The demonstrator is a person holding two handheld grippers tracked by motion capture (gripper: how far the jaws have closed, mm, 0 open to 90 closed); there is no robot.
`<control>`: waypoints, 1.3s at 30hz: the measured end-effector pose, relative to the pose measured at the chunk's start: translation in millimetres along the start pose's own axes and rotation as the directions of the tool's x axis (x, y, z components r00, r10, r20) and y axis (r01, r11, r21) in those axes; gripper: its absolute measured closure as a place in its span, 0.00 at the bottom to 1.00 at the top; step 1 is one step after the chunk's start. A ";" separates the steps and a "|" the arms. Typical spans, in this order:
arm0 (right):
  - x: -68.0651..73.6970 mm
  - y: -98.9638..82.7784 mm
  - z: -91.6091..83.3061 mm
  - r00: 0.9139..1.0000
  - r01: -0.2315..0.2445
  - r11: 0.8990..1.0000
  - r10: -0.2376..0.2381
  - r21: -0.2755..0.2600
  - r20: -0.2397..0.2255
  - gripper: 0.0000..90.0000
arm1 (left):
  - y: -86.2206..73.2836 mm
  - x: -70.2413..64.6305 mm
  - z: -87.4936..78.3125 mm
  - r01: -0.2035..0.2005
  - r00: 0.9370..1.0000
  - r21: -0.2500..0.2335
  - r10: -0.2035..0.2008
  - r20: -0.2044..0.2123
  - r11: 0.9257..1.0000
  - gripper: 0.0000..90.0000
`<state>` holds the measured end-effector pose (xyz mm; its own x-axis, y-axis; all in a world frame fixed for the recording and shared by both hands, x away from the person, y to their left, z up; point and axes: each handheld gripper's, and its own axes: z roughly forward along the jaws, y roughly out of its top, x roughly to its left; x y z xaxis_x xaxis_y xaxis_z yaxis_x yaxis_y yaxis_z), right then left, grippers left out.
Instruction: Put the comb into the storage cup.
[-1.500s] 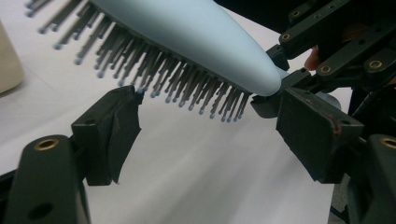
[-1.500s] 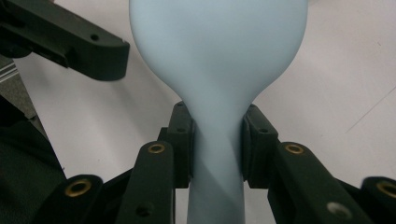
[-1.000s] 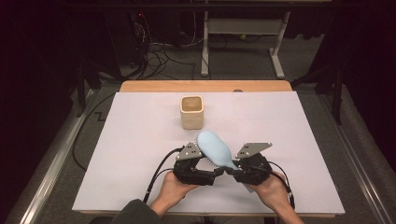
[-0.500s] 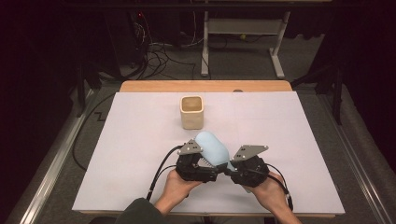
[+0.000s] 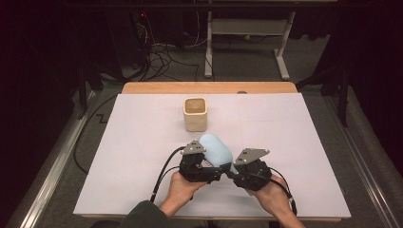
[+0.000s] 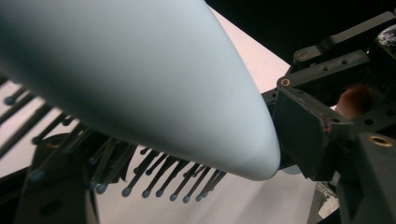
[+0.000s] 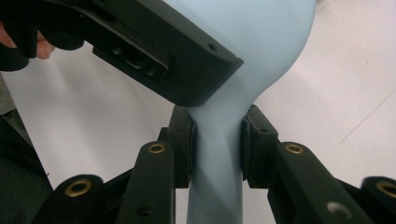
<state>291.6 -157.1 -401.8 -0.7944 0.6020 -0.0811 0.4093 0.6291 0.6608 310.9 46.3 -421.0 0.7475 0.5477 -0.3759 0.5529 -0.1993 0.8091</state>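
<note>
Now slightly leftward, pale blue hairbrush (image 5: pixel 216 148), handle pinched in right claw (image 7: pixel 217 140); left claw (image 5: pixel 203 167) state unclear.

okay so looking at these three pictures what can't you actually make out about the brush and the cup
- Left gripper's grip: left gripper view is blocked by the blue brush head; whether its jaws clamp the brush is unclear.
- Bristle tips: cut off by that gripper's body, left gripper view.
- Handle end: runs off the bottom edge, right gripper view.
- Cup contents: too small and dim, high view.
</note>
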 end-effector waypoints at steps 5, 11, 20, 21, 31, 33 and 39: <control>1.3 0.8 0.2 1.000 0.012 1.000 -0.012 -0.003 0.017 0.78 | 1.8 -0.2 -1.8 0.006 1.000 -0.004 -0.006 0.004 1.000 0.34; 0.2 1.4 0.8 1.000 0.008 1.000 -0.008 -0.012 0.025 0.78 | 6.0 0.6 -3.6 0.038 0.999 -0.010 -0.037 0.020 0.999 0.41; 0.3 1.9 0.8 0.999 0.010 1.000 -0.009 -0.025 0.034 0.78 | 8.3 -0.6 -5.7 0.051 0.998 -0.008 -0.051 0.035 0.999 0.48; 0.0 1.9 0.6 0.999 0.013 1.000 -0.012 -0.027 0.036 0.78 | 8.6 -0.8 -5.6 0.052 0.998 -0.008 -0.052 0.035 0.999 0.48; -0.7 1.5 1.5 1.000 0.003 0.999 -0.002 -0.043 0.027 0.78 | 12.4 -4.0 -7.7 0.038 0.999 0.002 -0.038 0.031 0.999 0.53; -0.9 1.4 1.2 1.000 0.001 0.999 0.000 -0.049 0.026 0.78 | 13.3 -4.8 -8.1 0.032 0.999 0.004 -0.033 0.031 0.999 0.54; -0.6 1.4 1.5 1.000 0.006 0.998 -0.004 -0.060 0.024 0.78 | 13.9 -5.2 -10.0 0.032 0.999 0.005 -0.032 0.031 0.999 0.55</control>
<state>293.3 -155.9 -402.0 -0.7853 0.6108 -0.1013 0.3775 0.6020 0.7036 311.0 48.7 -403.3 0.7406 0.5281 -0.4154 0.5783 -0.1862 0.7943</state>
